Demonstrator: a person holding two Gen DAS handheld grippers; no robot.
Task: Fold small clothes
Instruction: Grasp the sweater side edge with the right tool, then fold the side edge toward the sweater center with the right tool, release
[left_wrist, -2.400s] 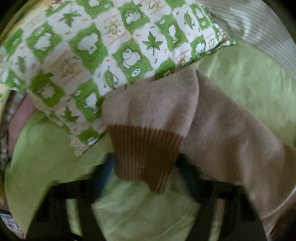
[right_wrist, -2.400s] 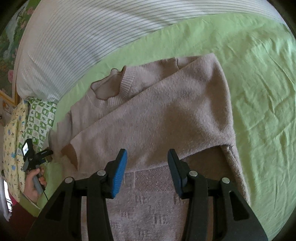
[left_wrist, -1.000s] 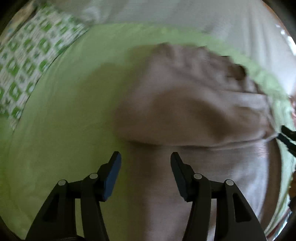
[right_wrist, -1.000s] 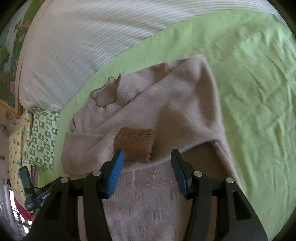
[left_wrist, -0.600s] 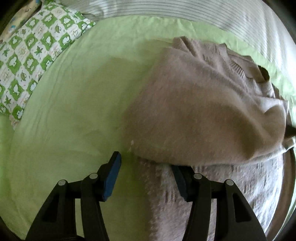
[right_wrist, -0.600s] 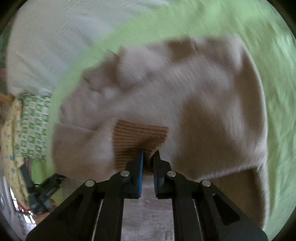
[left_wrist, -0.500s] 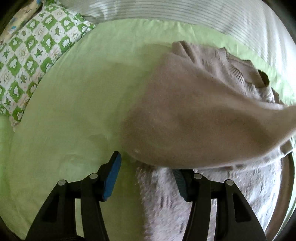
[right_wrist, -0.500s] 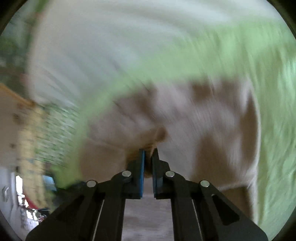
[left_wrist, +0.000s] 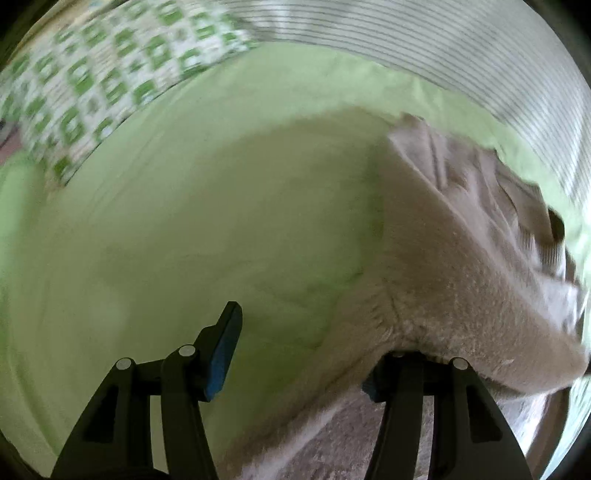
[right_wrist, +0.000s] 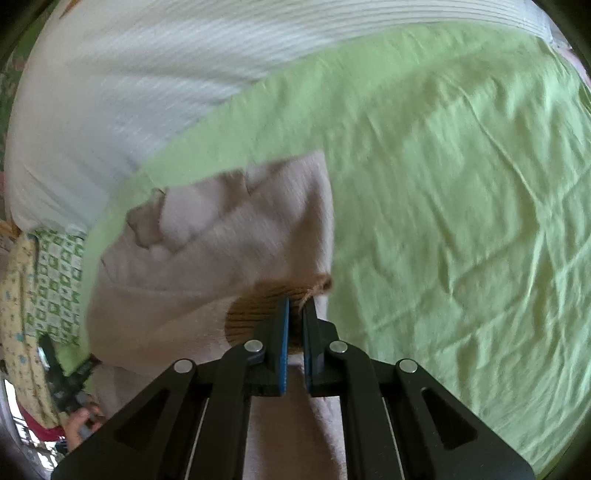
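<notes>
The right gripper (right_wrist: 295, 314) is closed on the brown cuff (right_wrist: 255, 310) of the beige sweater (right_wrist: 221, 251) on the green bed (right_wrist: 461, 221), probably to fold the sleeve, while the left gripper (left_wrist: 306, 350) stands wide at the sweater's near edge.

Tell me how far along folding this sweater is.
Early on. One sleeve already lies folded across the beige sweater. The right gripper is shut on the brown cuff; the left gripper is open at the sweater's edge. Folding the body remains.
</notes>
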